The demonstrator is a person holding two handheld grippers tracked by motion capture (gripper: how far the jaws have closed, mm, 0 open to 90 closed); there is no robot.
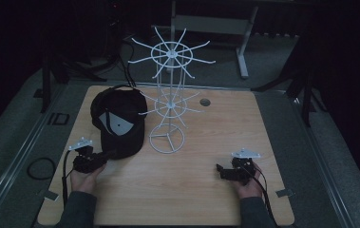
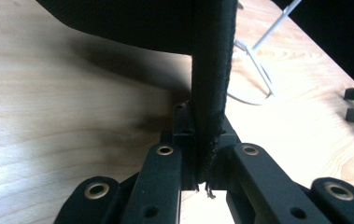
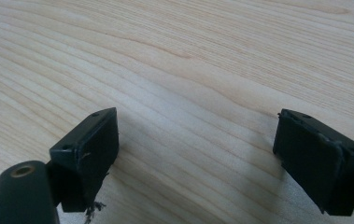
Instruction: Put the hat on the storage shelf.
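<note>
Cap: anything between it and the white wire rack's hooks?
Nothing visible does. The left gripper is shut on the black cap by its brim edge, and the cap sits directly beside the white wire rack, its lower arms just over the cap. The right gripper rests open, well away.

Looking like a dim lab or recording studio: light wooden desk (image 1: 177,190) sitting on grey carpeted floor (image 1: 11,137), dark stand legs (image 1: 306,90) and cables (image 1: 40,167) lying around it, a grey metal frame (image 1: 244,42) standing behind, black surroundings closing in, white wire display rack (image 1: 170,95) standing on the desk.
</note>
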